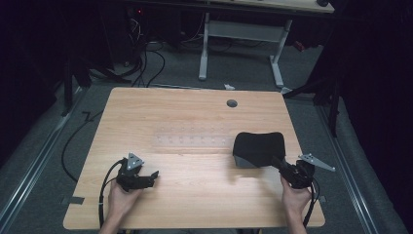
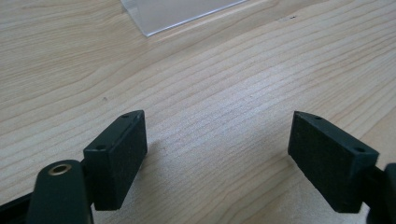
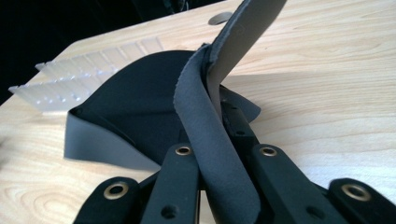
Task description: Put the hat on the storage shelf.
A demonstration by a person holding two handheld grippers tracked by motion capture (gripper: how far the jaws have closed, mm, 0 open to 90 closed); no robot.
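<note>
A soft black mat (image 1: 258, 145) with a grey underside lies right of the table's middle, its near edge lifted and curled. My right gripper (image 1: 281, 164) is shut on that edge. In the right gripper view the grey fold of the mat (image 3: 210, 112) rises between the jaws of that gripper (image 3: 208, 127) and bends over them. Near the table's front left, my left gripper (image 1: 153, 175) rests low and points right. Its two pads stand wide apart over bare wood in the left gripper view (image 2: 217, 140), with nothing between them.
A clear plastic rack (image 1: 192, 139) lies flat at the table's middle, just left of the mat; its corner (image 2: 177, 14) sits beyond the left gripper. A round cable hole (image 1: 232, 103) is at the back. The wooden table (image 1: 195, 204) ends close behind both hands.
</note>
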